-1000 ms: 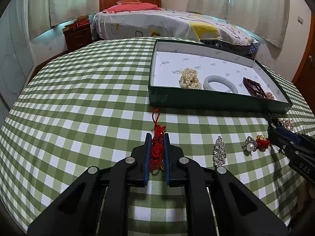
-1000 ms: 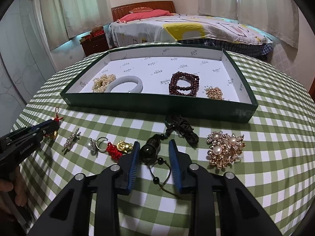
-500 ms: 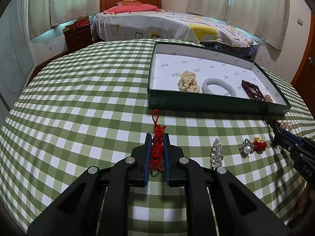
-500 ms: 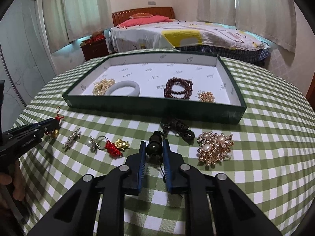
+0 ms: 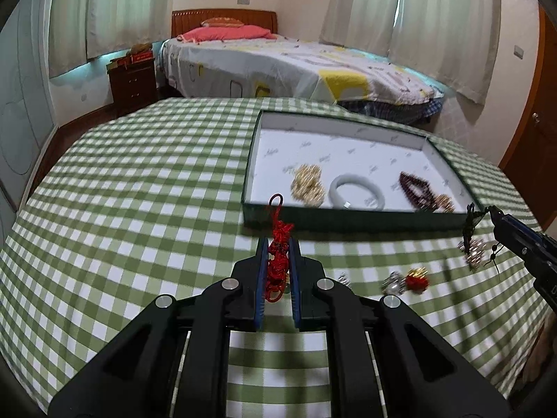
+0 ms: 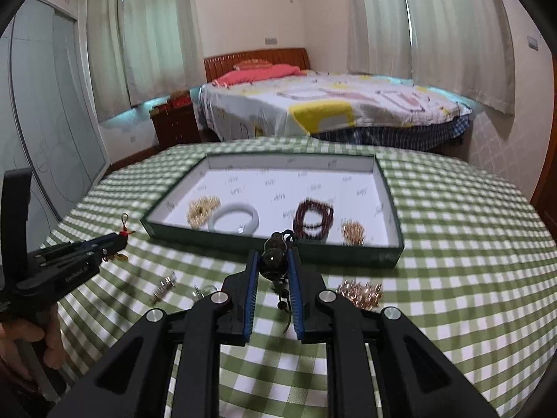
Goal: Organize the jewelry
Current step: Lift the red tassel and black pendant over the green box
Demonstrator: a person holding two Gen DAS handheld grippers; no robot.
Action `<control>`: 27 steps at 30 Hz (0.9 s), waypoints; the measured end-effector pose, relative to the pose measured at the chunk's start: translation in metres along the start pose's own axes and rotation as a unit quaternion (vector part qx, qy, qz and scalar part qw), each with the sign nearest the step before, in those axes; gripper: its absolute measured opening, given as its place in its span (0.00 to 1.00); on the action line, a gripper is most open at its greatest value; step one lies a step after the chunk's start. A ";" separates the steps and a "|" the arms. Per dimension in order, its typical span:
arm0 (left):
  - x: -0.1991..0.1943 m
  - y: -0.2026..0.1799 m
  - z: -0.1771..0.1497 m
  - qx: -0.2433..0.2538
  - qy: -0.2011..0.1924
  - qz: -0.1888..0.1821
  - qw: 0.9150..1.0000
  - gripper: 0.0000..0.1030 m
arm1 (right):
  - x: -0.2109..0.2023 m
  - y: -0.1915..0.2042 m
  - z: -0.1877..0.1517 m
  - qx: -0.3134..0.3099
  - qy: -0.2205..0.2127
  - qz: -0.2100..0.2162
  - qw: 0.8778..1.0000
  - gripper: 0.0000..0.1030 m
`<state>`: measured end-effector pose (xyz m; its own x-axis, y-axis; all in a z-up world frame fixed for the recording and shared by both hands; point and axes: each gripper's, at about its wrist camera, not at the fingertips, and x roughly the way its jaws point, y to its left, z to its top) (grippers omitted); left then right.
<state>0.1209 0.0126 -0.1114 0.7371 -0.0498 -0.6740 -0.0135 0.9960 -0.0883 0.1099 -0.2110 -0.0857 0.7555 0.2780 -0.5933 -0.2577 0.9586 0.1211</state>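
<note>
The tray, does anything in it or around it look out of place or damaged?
Nothing looks damaged. Four pieces lie in the green tray; a gold pearl brooch, a silver brooch and a red-and-gold charm lie loose on the tablecloth, simply not yet sorted.

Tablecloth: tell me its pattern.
Green-and-white check tablecloth; clearest in the left wrist view.

— What colours are in front of you?
— Your tablecloth (image 5: 139, 209) is checked green and white. Your tray (image 6: 390, 256) is dark green outside, white with small grey print inside.
— And the jewellery?
— You see a red knotted charm (image 5: 278, 257), a pale grey-white bangle (image 6: 236, 221), dark maroon beads (image 6: 313, 221) and gold clusters (image 6: 202, 210).
</note>
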 end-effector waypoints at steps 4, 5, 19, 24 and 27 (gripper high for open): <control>-0.015 -0.007 0.016 0.001 -0.024 -0.011 1.000 0.11 | -0.014 0.001 0.015 -0.003 -0.028 0.000 1.000 0.17; -0.018 -0.009 0.020 0.001 -0.030 -0.015 0.999 0.11 | -0.016 0.000 0.018 -0.004 -0.032 -0.001 0.999 0.17; -0.002 -0.052 0.099 0.030 -0.097 -0.044 0.994 0.11 | -0.003 -0.029 0.082 -0.008 -0.103 -0.023 0.994 0.17; 0.034 -0.062 0.119 0.039 -0.089 -0.036 0.995 0.11 | 0.025 -0.046 0.093 -0.003 -0.100 -0.031 0.994 0.17; 0.063 -0.065 0.122 0.042 -0.068 -0.028 0.996 0.11 | 0.046 -0.056 0.094 -0.001 -0.087 -0.034 0.996 0.17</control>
<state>0.2504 -0.0459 -0.0583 0.8196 -0.1000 -0.5642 0.0824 0.9950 -0.0567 0.2158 -0.2460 -0.0451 0.8644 0.2186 -0.4529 -0.2031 0.9756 0.0833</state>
